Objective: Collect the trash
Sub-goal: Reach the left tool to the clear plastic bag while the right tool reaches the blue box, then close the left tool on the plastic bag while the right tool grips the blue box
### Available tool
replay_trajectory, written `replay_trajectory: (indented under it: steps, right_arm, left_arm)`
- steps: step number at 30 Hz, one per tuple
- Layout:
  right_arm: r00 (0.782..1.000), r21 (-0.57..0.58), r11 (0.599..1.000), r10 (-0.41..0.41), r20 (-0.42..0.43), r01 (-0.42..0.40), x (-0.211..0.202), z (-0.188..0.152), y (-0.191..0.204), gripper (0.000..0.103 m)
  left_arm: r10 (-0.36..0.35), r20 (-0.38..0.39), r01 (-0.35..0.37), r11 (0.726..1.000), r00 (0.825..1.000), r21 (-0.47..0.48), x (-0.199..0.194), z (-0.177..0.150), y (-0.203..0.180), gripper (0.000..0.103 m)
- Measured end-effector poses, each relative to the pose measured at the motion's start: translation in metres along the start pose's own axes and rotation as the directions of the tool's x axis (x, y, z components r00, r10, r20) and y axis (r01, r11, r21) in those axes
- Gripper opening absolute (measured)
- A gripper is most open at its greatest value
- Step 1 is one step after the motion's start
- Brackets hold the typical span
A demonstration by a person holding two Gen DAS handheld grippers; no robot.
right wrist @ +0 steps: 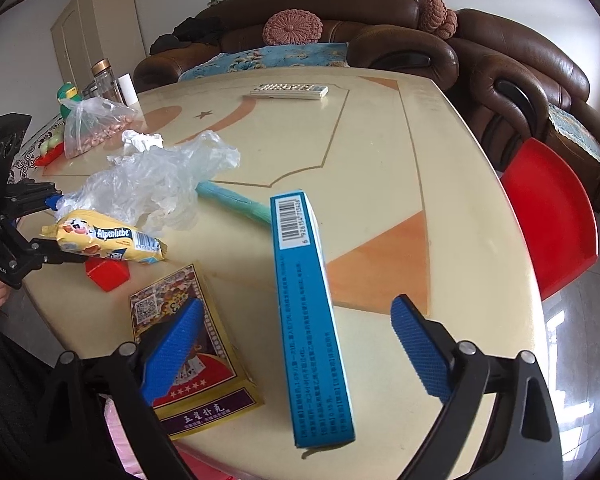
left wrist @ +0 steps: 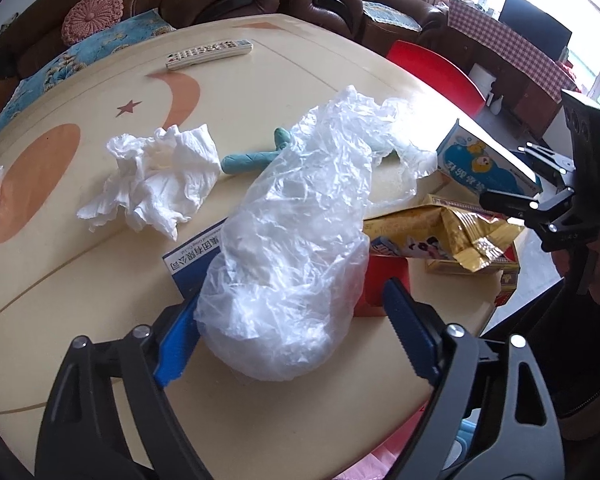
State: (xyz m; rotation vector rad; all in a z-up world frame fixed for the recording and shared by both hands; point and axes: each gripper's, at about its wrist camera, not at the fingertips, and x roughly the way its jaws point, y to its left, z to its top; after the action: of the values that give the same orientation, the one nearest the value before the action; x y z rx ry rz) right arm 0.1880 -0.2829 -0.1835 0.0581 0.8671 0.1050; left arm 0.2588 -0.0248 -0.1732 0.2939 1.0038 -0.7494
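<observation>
Nothing collected yet, seemingly: left gripper (left wrist: 292, 336) fingers apart around plastic bag (left wrist: 300, 240), right gripper (right wrist: 296, 344) fingers apart around blue box (right wrist: 308, 312); tissue (left wrist: 156, 180) beside bag waits on desk (left wrist: 80, 280).

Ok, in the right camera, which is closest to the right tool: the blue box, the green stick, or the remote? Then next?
1. Blue box, standing between the right tool's fingers.
2. Green stick, mid-table, beyond the box.
3. Remote, at the far edge near the sofa.

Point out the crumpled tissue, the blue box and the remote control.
crumpled tissue (left wrist: 156, 176): left wrist view, middle of the wad.
blue box (right wrist: 304, 304): right wrist view, middle of its long printed side.
remote control (right wrist: 289, 91): right wrist view, centre of the keypad.
</observation>
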Motion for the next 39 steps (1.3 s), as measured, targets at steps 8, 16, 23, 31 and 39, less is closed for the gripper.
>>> replay_trajectory:
  steps: [8, 16, 23, 31, 39]
  right_arm:
    - [1.000, 0.014, 1.000, 0.005, -0.007, -0.005, 0.004, -0.002, -0.002, 0.078]
    - [1.000, 0.021, 1.000, -0.005, -0.015, 0.006, 0.006, -0.002, -0.002, 0.067]
    - [0.999, 0.013, 1.000, -0.023, -0.028, 0.024, 0.008, -0.002, -0.001, 0.039]
    - [0.999, 0.022, 1.000, -0.008, -0.045, 0.009, 0.009, -0.003, 0.000, 0.023]
    - [0.999, 0.052, 0.998, -0.043, -0.002, 0.043, -0.003, 0.006, -0.002, 0.023]
  left_arm:
    - [-0.021, 0.018, 0.022, 0.996, 1.000, -0.088, -0.004, 0.002, 0.015, 0.064]
    - [0.000, 0.018, 0.002, 0.994, 1.000, -0.114, -0.006, 0.002, 0.017, 0.051]
    - [-0.012, 0.016, 0.014, 0.993, 1.000, -0.119, -0.009, -0.002, 0.015, 0.043]
    - [-0.006, 0.036, 0.010, 0.993, 0.999, -0.114, -0.020, -0.004, 0.009, 0.039]
    - [0.065, 0.105, -0.047, 0.985, 0.992, -0.169, -0.042, -0.004, 0.015, 0.039]
